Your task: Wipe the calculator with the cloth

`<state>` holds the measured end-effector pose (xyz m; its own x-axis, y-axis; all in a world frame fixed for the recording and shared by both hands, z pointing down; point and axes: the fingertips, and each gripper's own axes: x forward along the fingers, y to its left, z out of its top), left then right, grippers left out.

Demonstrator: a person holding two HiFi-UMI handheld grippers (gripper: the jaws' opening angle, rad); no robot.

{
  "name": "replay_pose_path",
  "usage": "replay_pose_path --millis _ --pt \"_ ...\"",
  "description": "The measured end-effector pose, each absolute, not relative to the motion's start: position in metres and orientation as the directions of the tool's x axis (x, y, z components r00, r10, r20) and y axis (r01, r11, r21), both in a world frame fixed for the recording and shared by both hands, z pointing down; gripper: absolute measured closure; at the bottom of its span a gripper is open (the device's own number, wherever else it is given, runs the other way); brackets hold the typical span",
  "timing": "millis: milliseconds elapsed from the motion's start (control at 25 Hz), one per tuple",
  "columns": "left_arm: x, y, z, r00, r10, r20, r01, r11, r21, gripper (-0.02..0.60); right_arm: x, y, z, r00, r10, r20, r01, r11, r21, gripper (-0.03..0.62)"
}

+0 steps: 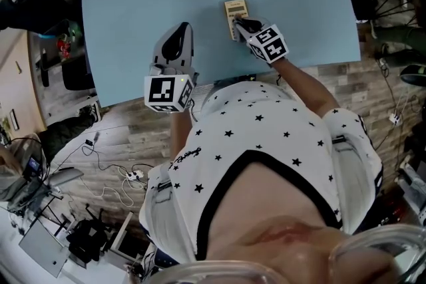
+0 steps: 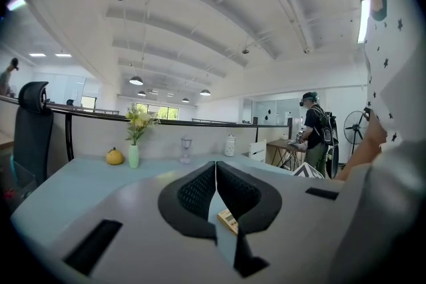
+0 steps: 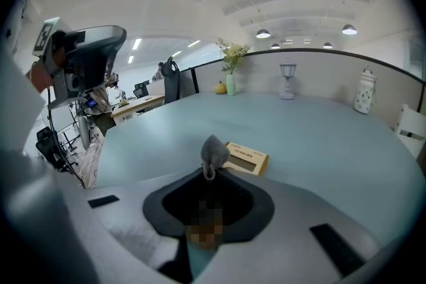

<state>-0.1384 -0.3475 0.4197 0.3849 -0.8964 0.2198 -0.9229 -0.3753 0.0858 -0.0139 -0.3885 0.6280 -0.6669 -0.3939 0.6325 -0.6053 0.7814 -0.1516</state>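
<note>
A small beige calculator lies flat on the light blue table. My right gripper is shut on a grey cloth, whose bunched end sticks out past the jaws and hangs at the calculator's near edge. Whether the cloth touches it I cannot tell. My left gripper hovers over the table to the left of the calculator, shut with nothing between its jaws. In the left gripper view a corner of the calculator shows just below the closed left gripper.
A vase of flowers, a yellow fruit and two small jars stand along the table's far edge. A person with a backpack stands by another desk. Cables and equipment lie on the floor at my left.
</note>
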Motion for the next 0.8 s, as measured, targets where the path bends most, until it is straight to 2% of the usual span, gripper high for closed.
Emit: replay_pose_path --millis 400,800 --pt "-0.116 -0.358 0.417 0.443 -0.870 0.217 -0.896 -0.437 0.081 0.552 0.027 -0.395 0.631 -0.615 -0.454 0.645 -0.679 0.720 -0.140 0.549" --pt "-0.117 -0.358 0.419 0.442 -0.869 0.222 -0.897 -0.434 0.086 0.552 0.027 -0.394 0.633 -0.611 -0.463 0.642 -0.689 0.710 -0.145 0.549"
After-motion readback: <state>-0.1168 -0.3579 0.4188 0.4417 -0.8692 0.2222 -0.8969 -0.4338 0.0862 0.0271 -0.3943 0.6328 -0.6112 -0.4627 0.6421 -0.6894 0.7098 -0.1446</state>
